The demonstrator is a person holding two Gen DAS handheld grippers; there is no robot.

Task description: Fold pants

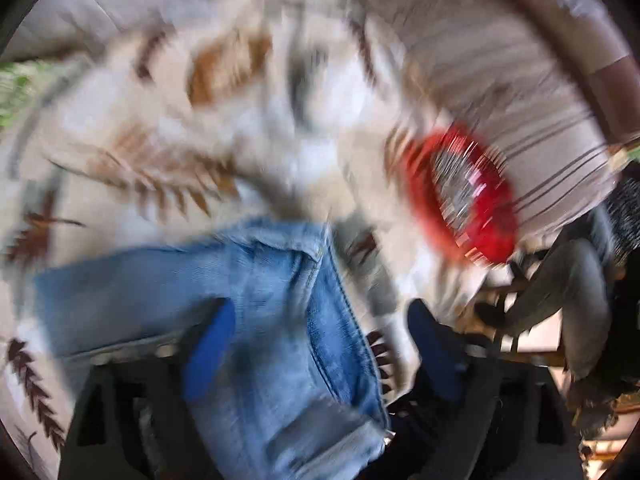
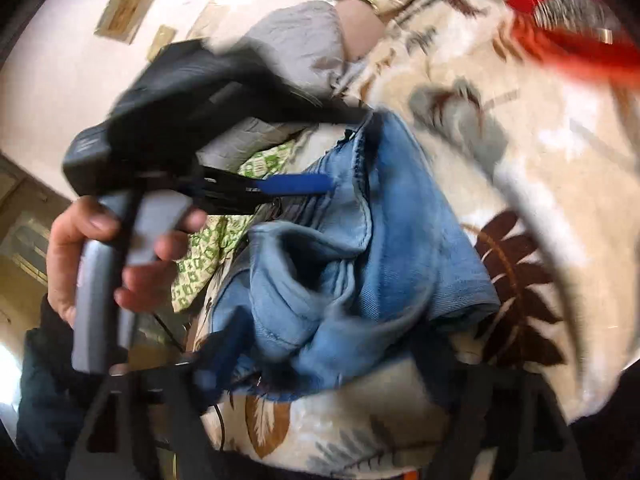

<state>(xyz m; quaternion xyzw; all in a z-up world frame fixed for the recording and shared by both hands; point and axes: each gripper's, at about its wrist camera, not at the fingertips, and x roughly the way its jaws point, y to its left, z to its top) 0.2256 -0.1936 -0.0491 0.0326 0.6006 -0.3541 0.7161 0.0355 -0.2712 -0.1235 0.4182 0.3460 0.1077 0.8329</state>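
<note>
We had the jeans point(image 2: 360, 248) bunched mid-fold on the leaf blanket point(image 2: 540, 168), below the red tub point(image 1: 460, 196); our left gripper point(image 1: 320, 336) gaped around denim, our right gripper's point(image 2: 332, 364) state unclear, and next we judged flattening necessary.

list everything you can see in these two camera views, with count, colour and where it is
jeans: one, light blue, bunched on the blanket
blanket: one, cream with brown and grey leaves, under the jeans
basket: one, red, on the blanket beyond the jeans
green-print cloth: one, green and white, left of the jeans
left tool: one, black with blue fingers, at the jeans' edge
hand: one, on the left tool's grey grip
right tool: fingers too blurred to read
</note>
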